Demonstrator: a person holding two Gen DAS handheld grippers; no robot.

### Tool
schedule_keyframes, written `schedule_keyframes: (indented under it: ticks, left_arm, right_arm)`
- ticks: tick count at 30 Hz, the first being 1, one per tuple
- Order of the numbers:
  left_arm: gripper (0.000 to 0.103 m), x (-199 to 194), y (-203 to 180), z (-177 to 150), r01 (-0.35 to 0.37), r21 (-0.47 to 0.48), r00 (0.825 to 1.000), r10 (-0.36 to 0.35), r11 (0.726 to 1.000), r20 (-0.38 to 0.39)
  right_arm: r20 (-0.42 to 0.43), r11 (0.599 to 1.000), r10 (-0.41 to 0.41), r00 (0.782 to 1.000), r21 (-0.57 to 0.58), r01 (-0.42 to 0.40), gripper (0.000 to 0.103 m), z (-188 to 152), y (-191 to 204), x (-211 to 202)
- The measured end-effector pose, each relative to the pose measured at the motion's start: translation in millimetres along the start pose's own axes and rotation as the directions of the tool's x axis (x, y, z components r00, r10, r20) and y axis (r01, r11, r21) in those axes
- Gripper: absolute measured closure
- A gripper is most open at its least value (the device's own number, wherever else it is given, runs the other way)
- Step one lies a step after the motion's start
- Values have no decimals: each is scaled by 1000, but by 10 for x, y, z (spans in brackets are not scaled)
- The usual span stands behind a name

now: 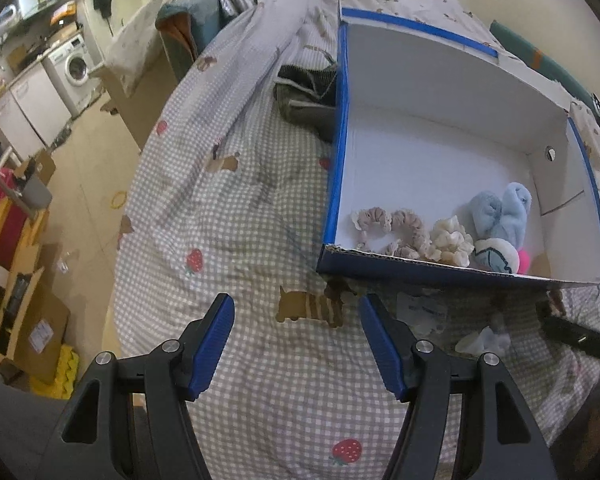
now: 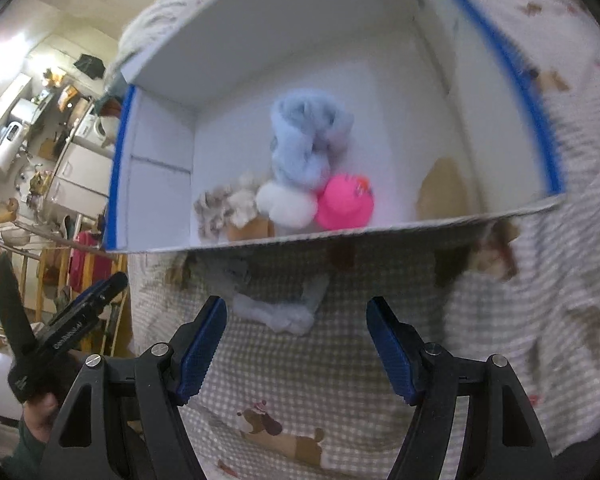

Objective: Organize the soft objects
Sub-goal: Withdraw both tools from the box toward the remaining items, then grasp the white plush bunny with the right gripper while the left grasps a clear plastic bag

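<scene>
Down low, the left gripper (image 1: 296,308) hangs over the bed (image 1: 236,208), and its blue jaws are wide apart with nothing between them. The right gripper (image 2: 296,312) is the same: jaws spread wide, holding nothing. Both float above the checked bedsheet, which has little dogs and strawberries on it.

Just past the right gripper, a pale blue soft thing (image 2: 276,316) lies on the sheet, outside the box. It is blurry, so I cannot tell what it is.

Next comes the white box (image 1: 452,152) with blue edges, sitting on the bed. All the soft things are bunched up against its near wall. From left to right there is a beige scrunchie (image 1: 396,228), a cream fluffy scrunchie (image 1: 452,242), a white round plush (image 1: 496,254), and a bright pink fuzzy thing (image 2: 344,202). A fluffy light blue bundle (image 1: 500,212) sits just behind the white and pink ones, touching them.

Beside the box's left wall, dark folded clothes (image 1: 304,98) lie on the bed. A rumpled white quilt (image 1: 236,12) is piled at the far end. Far off on the left stands a washing machine (image 1: 70,66).
</scene>
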State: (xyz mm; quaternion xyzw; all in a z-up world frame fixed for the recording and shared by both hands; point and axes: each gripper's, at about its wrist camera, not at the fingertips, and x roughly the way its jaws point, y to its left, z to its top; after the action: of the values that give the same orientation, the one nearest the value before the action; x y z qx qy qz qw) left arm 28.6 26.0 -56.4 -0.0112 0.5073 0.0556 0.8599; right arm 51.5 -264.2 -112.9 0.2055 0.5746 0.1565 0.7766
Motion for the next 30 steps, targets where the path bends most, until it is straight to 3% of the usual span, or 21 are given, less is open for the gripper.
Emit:
schedule_keyframes:
  ticks: [10,16,17,19,21,26,30]
  left_arm:
    - [40,137,-27,15,26,-15,998,-27,1000,-65]
    - [40,206,-46,32,21,-12,996,-22,1000,-87]
    - [40,224,-54,35,17,-9,996,-18,1000,-90]
    - [40,265,-71,40,12,-4,995,-12,1000,-99]
    - [40,315,-90,41,13,-3,993,-13,1000,-113]
    - [40,410,-183,40,18,14,991,-16,1000,-136]
    - [40,489,-345,16,72,62,984,-60,996,-167]
  right_arm:
    - [-145,992,-106,984,-87,94,26,71,220,732]
    - [-157,969,-169,973,-208,134,27,20,457,935]
    - [-153,964,-179,972,-227,142,31,7,483,956]
    - [-143,955,-192,971,-254,152,59,-1,530,987]
    - [-139,959,-171,975,-250,133,71,11,539,980]
    - [-108,959,-138,985,-262,105,77,36,562,826]
    - [-82,965,-111,990,-247,88,77,-15,491,618]
